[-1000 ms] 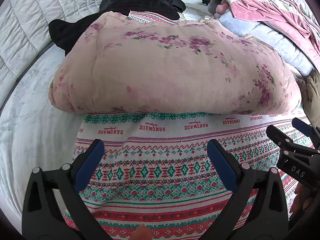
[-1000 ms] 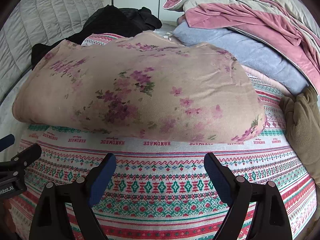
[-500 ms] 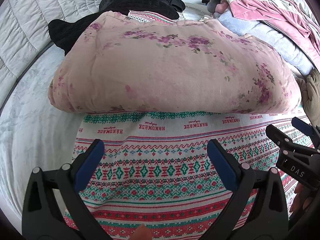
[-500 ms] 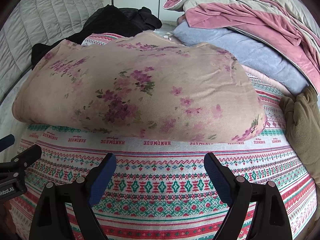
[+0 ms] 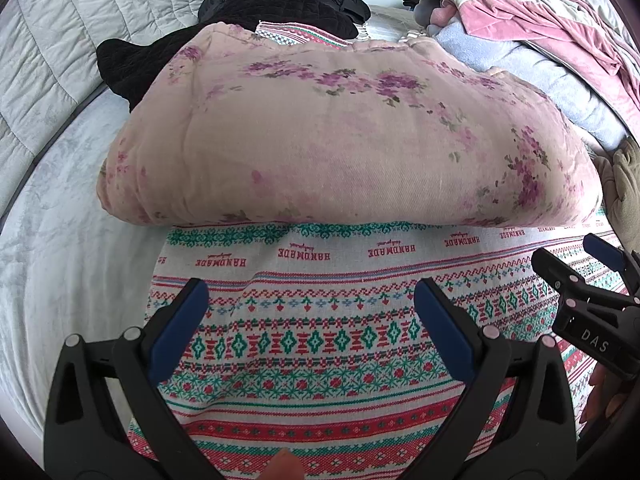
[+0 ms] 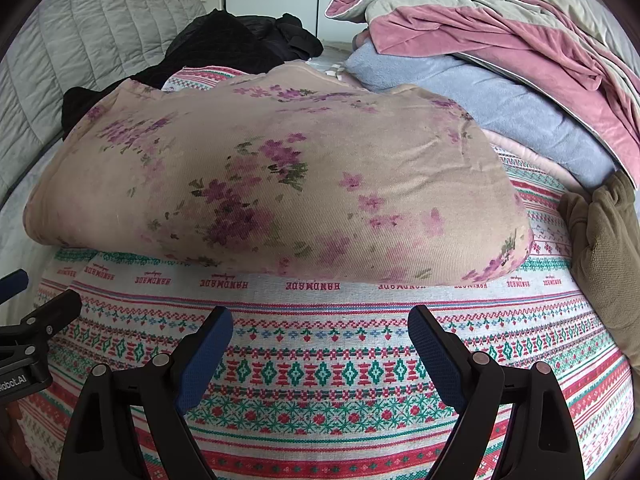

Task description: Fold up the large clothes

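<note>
A thick pink floral quilt (image 5: 344,140), folded into a wide bundle, lies on a red, green and white patterned cloth (image 5: 320,344) spread on the bed. It also shows in the right wrist view (image 6: 280,184), on the same patterned cloth (image 6: 320,376). My left gripper (image 5: 311,300) is open and empty, hovering over the patterned cloth just short of the quilt's near edge. My right gripper (image 6: 320,326) is open and empty too, in front of the quilt. The right gripper shows at the right edge of the left wrist view (image 5: 576,264), and the left gripper at the left edge of the right wrist view (image 6: 36,296).
A black garment (image 5: 256,12) lies behind the quilt near a grey quilted headboard (image 5: 64,28). Pink and grey bedding (image 6: 500,32) and a light blue blanket (image 6: 500,108) are piled at the back right. An olive garment (image 6: 604,248) lies at the right. White sheet (image 5: 60,248) at the left.
</note>
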Tool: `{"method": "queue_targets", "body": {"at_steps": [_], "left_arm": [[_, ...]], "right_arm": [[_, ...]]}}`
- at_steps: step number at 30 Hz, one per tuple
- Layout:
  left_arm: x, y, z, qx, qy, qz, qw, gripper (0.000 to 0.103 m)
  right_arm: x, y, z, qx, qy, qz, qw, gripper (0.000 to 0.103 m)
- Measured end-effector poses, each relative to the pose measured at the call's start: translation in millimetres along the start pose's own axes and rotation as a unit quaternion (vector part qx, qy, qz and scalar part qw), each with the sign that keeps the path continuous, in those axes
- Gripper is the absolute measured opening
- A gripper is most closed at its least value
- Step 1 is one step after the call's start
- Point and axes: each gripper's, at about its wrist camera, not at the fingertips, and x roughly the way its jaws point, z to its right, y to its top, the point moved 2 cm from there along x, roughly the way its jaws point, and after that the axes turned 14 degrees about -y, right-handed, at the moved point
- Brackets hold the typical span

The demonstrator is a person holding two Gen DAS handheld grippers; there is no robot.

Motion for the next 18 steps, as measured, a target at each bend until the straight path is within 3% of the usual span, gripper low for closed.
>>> {"method": "queue_targets", "body": {"at_steps": [18], "left_arm": [[5.8,-3.6,3.1,0.004,-0.011,-0.014,0.9998,0.102]], "right_arm": [[0.8,-2.9,1.6,0.001,-0.006,-0.003,1.000,0.090]]}}
